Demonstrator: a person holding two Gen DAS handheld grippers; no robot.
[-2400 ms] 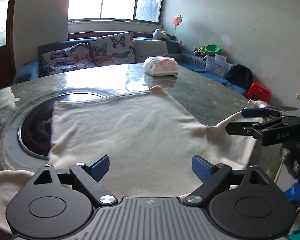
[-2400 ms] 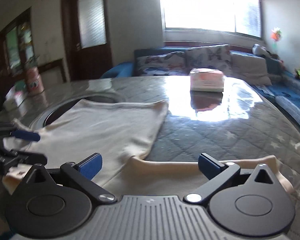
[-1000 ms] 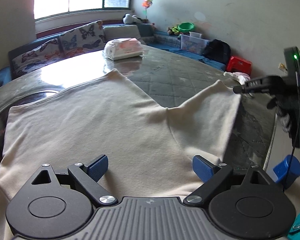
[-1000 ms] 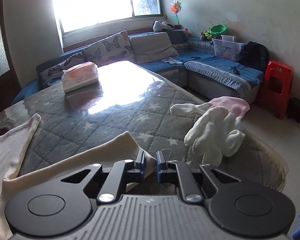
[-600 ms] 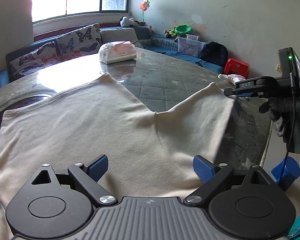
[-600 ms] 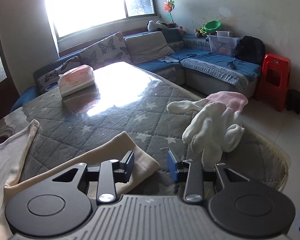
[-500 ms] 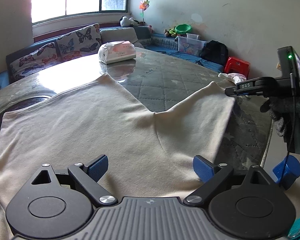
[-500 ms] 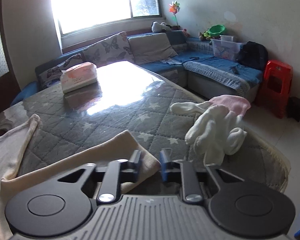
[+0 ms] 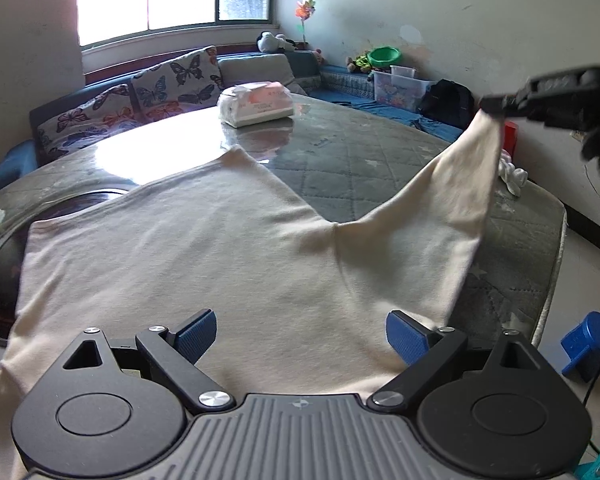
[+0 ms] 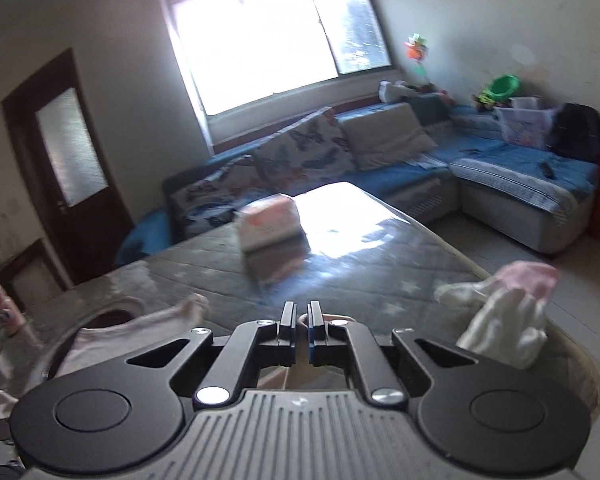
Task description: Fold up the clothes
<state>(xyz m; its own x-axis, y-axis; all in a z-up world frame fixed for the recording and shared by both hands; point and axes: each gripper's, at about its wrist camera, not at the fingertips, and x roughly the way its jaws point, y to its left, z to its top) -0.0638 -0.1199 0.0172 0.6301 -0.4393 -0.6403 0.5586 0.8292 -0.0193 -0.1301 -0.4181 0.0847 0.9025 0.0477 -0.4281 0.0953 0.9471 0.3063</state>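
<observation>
A cream shirt (image 9: 204, 248) lies spread flat on the round grey quilted table (image 9: 360, 152). My left gripper (image 9: 300, 330) is open and hovers just above the shirt's near edge. My right gripper (image 10: 301, 320) is shut on the end of the shirt's right sleeve (image 9: 452, 196) and holds it lifted above the table; it shows at the upper right in the left wrist view (image 9: 492, 106). In the right wrist view only a sliver of cloth shows between the pads, and the shirt's body (image 10: 140, 324) lies at the left.
A tissue pack (image 9: 256, 104) sits at the table's far side. White gloves (image 10: 504, 316) lie near the table's right edge. A dark round inset (image 9: 4, 256) is at the table's left. A blue sofa (image 10: 500, 176) stands behind; a blue object (image 9: 588, 344) is below the table's right edge.
My right gripper closed on the sleeve end and lifted it up off the table. My left gripper stayed open over the near edge.
</observation>
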